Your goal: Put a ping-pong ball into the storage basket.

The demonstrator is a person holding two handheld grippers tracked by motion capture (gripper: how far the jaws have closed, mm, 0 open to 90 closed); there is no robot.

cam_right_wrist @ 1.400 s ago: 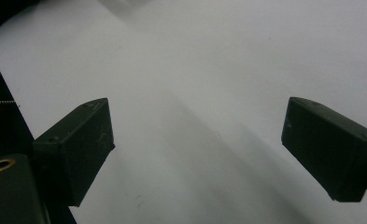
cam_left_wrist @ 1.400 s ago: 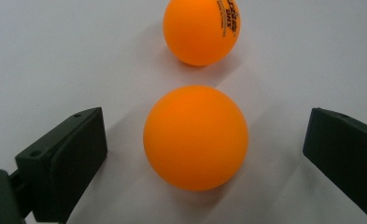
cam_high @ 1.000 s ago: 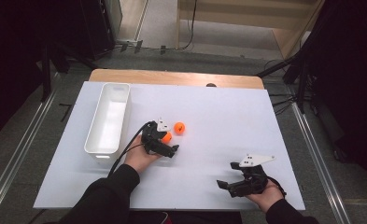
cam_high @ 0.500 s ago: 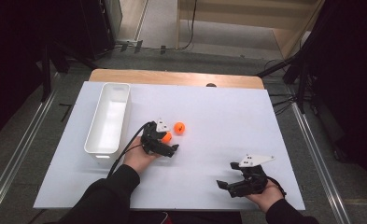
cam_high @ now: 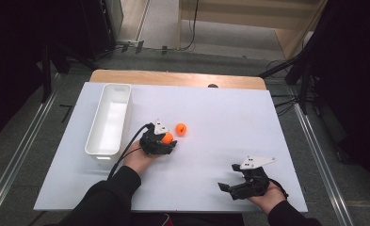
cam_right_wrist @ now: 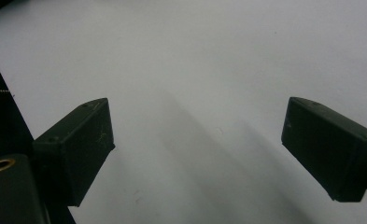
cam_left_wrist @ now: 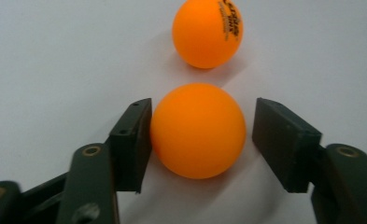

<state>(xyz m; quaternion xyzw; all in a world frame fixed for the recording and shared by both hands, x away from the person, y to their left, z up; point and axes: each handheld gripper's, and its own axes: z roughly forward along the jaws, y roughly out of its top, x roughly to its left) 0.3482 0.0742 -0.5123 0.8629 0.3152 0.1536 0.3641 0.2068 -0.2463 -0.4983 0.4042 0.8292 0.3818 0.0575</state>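
We have the left tool (cam_left_wrist: 197, 135) set around the nearer orange ping-pong ball (cam_left_wrist: 198, 130), which sits on the bench just right of the white bin (cam_high: 108, 122). Its jaws have just been closing on the ball: the left pad touches the ball's side, while the right pad stands a little off it with a sliver of bench showing between. So the ball is bracketed but, as we judge it, not yet clamped. We come at it low and from the near side, so the pads meet the ball at its widest part, where a round, light thing is least likely to squirt out.

The second ping-pong ball (cam_left_wrist: 208, 31), printed with dark lettering, lies just beyond the first, farther from the bin and clear of the jaws, so closing on one should not disturb the other. The bin stands open and near, a likely place for the balls.

Our right tool (cam_high: 244, 183) rests well apart from the bin, near the bench's front edge, its jaws wide apart over bare surface, holding nothing.

The bench (cam_high: 220, 113) carries a matte white sheet over a wooden top. Around it we see grey floor, floor rails, dark stands and trailing cables.
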